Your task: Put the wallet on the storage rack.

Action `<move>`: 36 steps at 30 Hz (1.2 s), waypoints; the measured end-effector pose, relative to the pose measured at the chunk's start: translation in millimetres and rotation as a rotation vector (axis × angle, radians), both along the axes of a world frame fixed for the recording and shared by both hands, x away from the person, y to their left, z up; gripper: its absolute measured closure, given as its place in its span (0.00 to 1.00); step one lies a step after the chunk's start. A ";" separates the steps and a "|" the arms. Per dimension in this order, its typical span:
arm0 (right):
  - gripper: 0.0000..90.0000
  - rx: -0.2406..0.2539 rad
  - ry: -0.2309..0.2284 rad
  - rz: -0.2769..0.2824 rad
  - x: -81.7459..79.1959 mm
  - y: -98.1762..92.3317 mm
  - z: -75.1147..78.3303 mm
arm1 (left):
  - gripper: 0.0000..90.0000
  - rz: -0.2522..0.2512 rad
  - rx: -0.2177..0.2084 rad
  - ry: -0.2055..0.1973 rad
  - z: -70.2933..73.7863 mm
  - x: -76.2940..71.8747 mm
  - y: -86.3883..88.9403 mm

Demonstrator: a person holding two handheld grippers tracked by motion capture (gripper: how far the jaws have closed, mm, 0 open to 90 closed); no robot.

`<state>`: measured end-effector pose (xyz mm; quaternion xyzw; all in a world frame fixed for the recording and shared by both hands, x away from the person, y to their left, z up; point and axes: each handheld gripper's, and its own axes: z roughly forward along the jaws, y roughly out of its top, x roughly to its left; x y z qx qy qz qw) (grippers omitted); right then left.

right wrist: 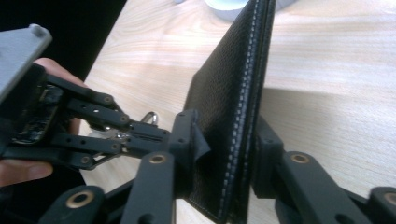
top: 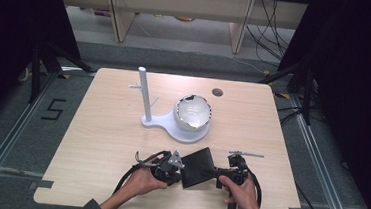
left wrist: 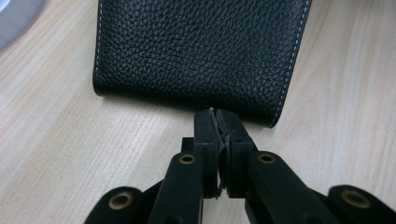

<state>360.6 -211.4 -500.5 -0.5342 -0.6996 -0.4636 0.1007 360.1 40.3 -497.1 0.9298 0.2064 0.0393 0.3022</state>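
At the near edge of the counter, a black leather wallet is held between two hand-held grippers. The left gripper is seen with its jaws pressed together at the wallet's near edge; whether a thin flap is caught between them cannot be told. The right gripper is seen with its jaws set either side of the wallet's stitched edge, pinching it, so that in the right gripper view the wallet stands on edge, lifted off the wood.

In the high view the wallet lies between the two hands, its long axis running away from the person and slightly leftward, with the left gripper at its left side and the right gripper at its right. Both are about equally near; the wallet is reached sideways from each. Any opening of the wallet is judged to turn on the two grips pulling apart across its short axis.

Farther back, a white stand with an upright post is seen, and a white bowl rests on its base.
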 end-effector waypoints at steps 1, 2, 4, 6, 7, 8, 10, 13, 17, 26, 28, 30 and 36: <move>0.78 0.004 -0.002 0.002 0.0 0.2 1.0 | 0.95 0.002 0.000 0.000 0.0 0.0 0.1; 0.80 0.013 -0.006 0.011 -0.3 0.2 2.0 | 0.94 0.003 0.001 -0.001 0.1 -0.1 0.2; 0.83 0.023 -0.018 0.007 -0.1 1.4 2.7 | 0.92 0.007 0.005 -0.008 0.3 0.1 0.4; 0.85 0.032 -0.021 0.005 0.2 2.0 2.4 | 0.89 0.011 0.007 -0.009 0.9 0.8 1.5; 0.85 0.032 -0.021 0.005 0.2 2.0 2.4 | 0.87 0.011 0.007 -0.009 0.9 0.8 1.5; 0.86 0.038 -0.020 0.008 0.4 1.9 2.8 | 0.87 0.026 -0.005 -0.008 1.6 0.1 2.6; 0.87 0.042 -0.030 0.019 0.7 4.2 5.1 | 0.82 0.009 -0.010 -0.020 7.4 0.1 7.0; 0.87 0.042 -0.041 0.035 1.5 6.7 8.6 | 0.76 0.006 -0.011 -0.036 19.0 -2.3 15.6; 0.88 0.037 -0.046 0.048 4.3 8.8 13.3 | 0.69 0.014 -0.022 -0.049 30.5 -6.5 28.1; 0.88 0.014 -0.079 0.085 12.0 7.8 36.2 | 0.51 0.112 -0.043 -0.080 44.0 -20.3 73.6; 0.88 0.005 -0.103 0.090 14.6 6.1 45.0 | 0.47 0.147 -0.043 -0.078 42.4 -23.3 83.7; 0.88 -0.001 -0.116 0.090 18.6 3.1 56.5 | 0.45 0.141 -0.052 -0.075 40.5 -25.8 91.1; 0.88 -0.023 -0.130 0.070 30.2 -3.0 73.8 | 0.39 0.168 -0.065 -0.064 39.5 -32.7 103.3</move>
